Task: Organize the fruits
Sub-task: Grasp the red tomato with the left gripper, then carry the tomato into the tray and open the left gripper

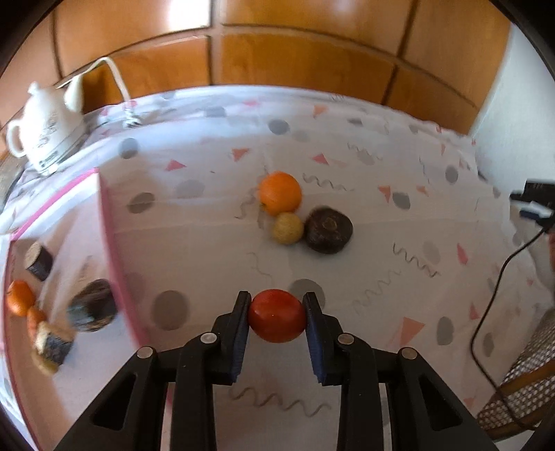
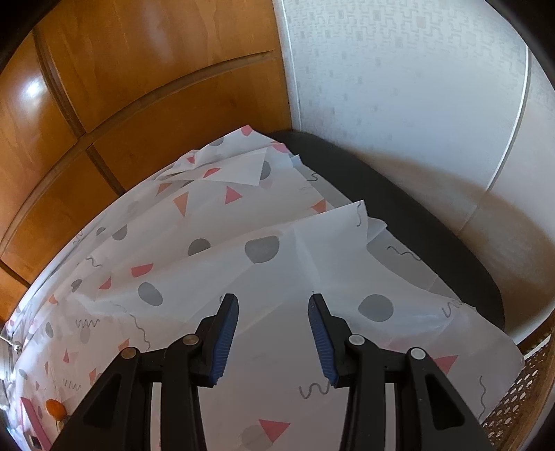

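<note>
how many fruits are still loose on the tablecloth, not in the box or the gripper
3, clustered mid-table: an orange, a small yellowish fruit just in front of it, and a dark brown fruit to its right. None seem hidden.

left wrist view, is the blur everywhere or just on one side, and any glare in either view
Left wrist view: blur is worst at the left edge, smearing the items in the pink-edged box; the red fruit in the left gripper is fairly sharp; glare patch on the wood panels. Right wrist view: a small glare spot on the wood; the tablecloth is sharp.
</note>
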Tool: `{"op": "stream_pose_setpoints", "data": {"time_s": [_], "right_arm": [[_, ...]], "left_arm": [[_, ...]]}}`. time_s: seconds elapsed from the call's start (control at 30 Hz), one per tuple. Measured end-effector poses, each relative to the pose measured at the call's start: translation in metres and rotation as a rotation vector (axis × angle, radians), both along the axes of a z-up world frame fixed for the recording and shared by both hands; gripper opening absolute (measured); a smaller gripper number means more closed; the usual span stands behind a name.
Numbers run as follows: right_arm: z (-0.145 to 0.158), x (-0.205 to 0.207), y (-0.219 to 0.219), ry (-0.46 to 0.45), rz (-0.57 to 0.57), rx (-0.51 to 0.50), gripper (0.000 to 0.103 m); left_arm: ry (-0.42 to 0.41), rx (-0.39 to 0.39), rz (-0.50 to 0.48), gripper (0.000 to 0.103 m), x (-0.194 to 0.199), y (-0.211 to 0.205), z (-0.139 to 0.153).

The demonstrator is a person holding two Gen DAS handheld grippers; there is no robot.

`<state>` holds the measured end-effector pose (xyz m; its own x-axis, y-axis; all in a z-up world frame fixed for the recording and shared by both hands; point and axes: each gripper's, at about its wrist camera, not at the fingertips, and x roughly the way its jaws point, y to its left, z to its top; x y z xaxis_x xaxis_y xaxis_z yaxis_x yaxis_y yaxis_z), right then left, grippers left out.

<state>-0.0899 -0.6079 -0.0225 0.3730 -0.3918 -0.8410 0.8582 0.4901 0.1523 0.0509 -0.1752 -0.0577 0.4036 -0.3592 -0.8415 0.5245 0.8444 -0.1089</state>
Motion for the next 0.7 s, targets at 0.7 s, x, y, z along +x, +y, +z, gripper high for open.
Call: {"op": "stream_pose_setpoints", "data": {"time_s": [0.7], "right_arm": [[0.002,0.017,0.018,0.029,0.112,-0.024,0.043]], "left_arm": [[-0.01,-0.026,0.549,0.031,0.029,0.225,0.002]]}}
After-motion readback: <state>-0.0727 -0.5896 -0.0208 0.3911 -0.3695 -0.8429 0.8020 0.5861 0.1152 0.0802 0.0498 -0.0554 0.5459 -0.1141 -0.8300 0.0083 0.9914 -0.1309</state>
